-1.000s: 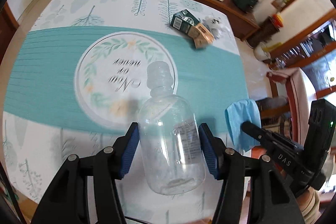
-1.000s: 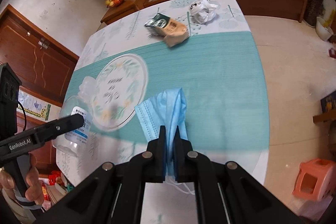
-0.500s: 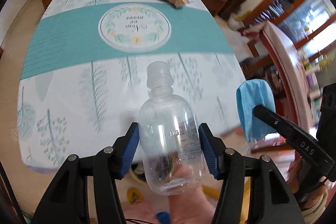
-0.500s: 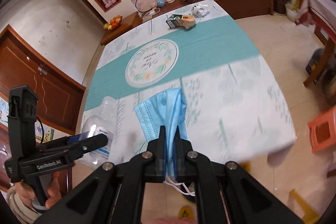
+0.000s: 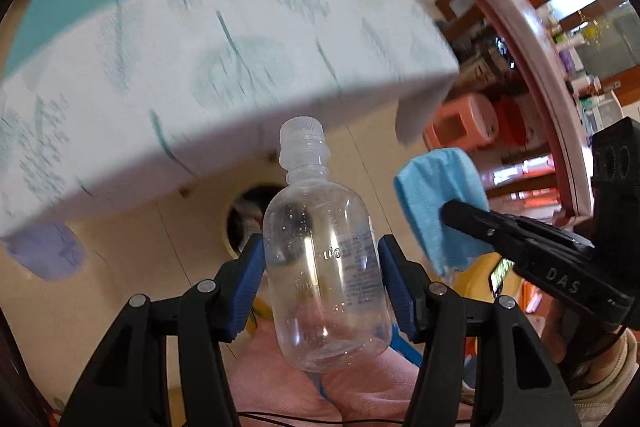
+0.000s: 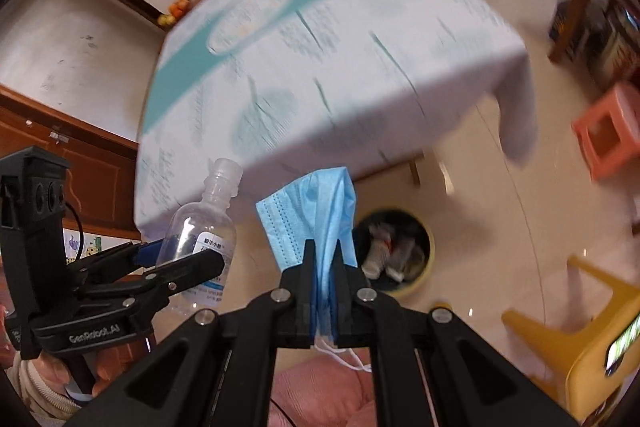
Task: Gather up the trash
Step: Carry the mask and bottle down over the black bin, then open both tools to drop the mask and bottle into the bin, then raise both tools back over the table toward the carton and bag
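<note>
Left gripper (image 5: pixel 322 277): clamped on a clear bottle (image 5: pixel 326 267), neck pointed forward.
Right gripper (image 6: pixel 322 259): closed on a blue mask (image 6: pixel 316 215).
Bin (image 6: pixel 400 251): seen just ahead of the mask.

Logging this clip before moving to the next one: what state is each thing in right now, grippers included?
left gripper: shut on the bottle, off the table.
bottle: clear, empty, capped, held upright.
right gripper: shut on the face mask.
face mask: blue, folded, pinched, ear loop dangling below.
trash bin: on the floor, open, already holding trash.
table: covered with a cloth, blurred.
</note>
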Motion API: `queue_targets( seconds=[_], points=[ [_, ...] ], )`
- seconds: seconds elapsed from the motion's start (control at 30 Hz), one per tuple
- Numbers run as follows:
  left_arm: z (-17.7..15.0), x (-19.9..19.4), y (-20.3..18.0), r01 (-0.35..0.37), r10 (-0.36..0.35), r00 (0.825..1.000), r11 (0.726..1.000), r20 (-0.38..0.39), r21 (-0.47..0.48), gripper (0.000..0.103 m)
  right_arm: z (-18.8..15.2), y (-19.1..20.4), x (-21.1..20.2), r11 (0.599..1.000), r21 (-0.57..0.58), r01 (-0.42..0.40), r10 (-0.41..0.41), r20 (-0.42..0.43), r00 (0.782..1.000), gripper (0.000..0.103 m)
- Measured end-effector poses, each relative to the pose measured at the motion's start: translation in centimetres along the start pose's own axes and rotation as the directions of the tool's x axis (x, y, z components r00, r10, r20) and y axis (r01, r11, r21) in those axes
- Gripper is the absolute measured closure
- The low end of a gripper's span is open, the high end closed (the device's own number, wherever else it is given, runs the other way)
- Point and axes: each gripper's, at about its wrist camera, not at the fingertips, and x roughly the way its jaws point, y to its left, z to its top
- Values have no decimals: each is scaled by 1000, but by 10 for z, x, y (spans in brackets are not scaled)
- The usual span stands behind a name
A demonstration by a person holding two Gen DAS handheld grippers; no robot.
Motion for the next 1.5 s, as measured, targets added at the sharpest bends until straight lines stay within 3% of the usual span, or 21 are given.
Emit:
queue_targets(
  seconds=[0.13,0.3,0.4,0.53,0.8,0.9,0.97,1.03,1.07,1.13,1.5],
  points=[
    [-13,49,0,-4,2,996,1000,-94,-19,47,-20,-30,38,999,47,18,-14,-78,997,99],
    [-26,132,17,-34,22,982,998,-186,-61,47,-40,-81,116,990,130,48,-23,-187,982,98],
    [-30,186,36,-70,54,977,995,-205,-73,46,-46,-108,163,981,179,73,-30,-232,972,98],
    [-27,247,61,-66,35,971,990,-236,-124,46,-48,-141,231,968,226,107,-38,-290,956,98],
    [-16,333,98,-106,71,975,982,-212,-156,47,-54,-170,330,968,218,122,-46,-326,944,95],
    [-16,344,104,-132,101,972,982,-211,-138,41,-55,-177,351,960,248,130,-41,-333,942,94],
    [-20,345,107,-149,120,971,981,-207,-128,38,-56,-179,361,952,275,134,-35,-337,941,89],
    [-26,344,109,-160,131,969,979,-210,-128,38,-57,-180,372,945,298,131,-23,-340,940,72],
    [-29,343,110,-164,135,968,978,-210,-130,37,-57,-180,374,944,304,130,-20,-339,941,58],
    [-34,339,114,-168,138,969,977,-207,-134,37,-56,-177,373,946,295,133,-30,-330,943,43],
    [-50,284,119,-183,154,976,963,-152,-198,37,-55,-161,333,963,223,149,-77,-303,950,42]
  ],
)
